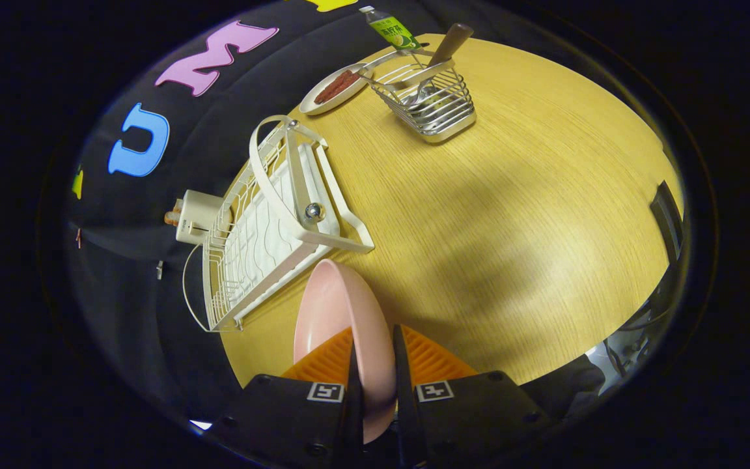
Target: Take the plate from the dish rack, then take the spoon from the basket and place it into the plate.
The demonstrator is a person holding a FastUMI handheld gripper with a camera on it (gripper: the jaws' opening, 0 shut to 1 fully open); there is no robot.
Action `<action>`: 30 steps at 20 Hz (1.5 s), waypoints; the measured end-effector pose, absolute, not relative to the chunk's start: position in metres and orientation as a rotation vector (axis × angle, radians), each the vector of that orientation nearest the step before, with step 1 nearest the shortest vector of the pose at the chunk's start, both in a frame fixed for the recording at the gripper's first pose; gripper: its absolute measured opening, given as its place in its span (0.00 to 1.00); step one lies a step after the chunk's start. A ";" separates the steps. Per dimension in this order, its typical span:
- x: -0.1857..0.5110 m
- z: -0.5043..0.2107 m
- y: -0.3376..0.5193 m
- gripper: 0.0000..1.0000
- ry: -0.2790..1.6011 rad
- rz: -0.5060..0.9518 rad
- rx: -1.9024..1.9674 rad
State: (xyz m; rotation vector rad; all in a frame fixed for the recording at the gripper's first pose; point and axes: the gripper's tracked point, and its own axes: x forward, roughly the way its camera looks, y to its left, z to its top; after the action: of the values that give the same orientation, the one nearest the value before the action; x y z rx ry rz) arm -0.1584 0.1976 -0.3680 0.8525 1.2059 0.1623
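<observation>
Plate (342, 326) of smooth pink, round and shallow, stands on edge between the fingers of the tool (374, 371), which are closed tight on its rim from both sides, above the pale wood-grain worktop (512, 215). Just beyond it lies the cream wire dish rack (271, 221) with a ribbed tray and a hooped handle. Farther off stands a wire basket (430, 98) of bright metal holding the spoon (437, 62), whose wooden handle sticks up. Beside the basket sits an oval white dish (336, 89) with reddish strips, and behind it a bottle (391, 29) with a green label, too small to read.
</observation>
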 end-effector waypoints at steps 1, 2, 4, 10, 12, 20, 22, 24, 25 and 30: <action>-0.157 -0.368 0.199 0.26 1.209 0.163 0.854; -0.156 -0.369 0.201 0.26 1.212 0.161 0.853; -0.158 -0.372 0.200 0.30 1.227 0.151 0.828; -0.164 -0.379 0.198 0.55 1.267 0.113 0.815; -0.162 -0.375 0.195 0.72 1.256 0.124 0.796; -0.141 -0.337 0.146 0.97 1.075 0.155 0.571; -0.131 -0.319 0.129 0.97 1.006 0.163 0.512; -0.118 -0.299 0.111 0.97 0.934 0.162 0.456; -0.111 -0.291 0.100 0.97 0.898 0.155 0.418; -0.077 -0.281 0.044 0.97 0.802 0.078 0.284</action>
State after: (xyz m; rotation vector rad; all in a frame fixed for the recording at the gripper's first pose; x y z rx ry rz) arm -0.0773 0.0437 -0.2815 0.2843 0.8020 0.0776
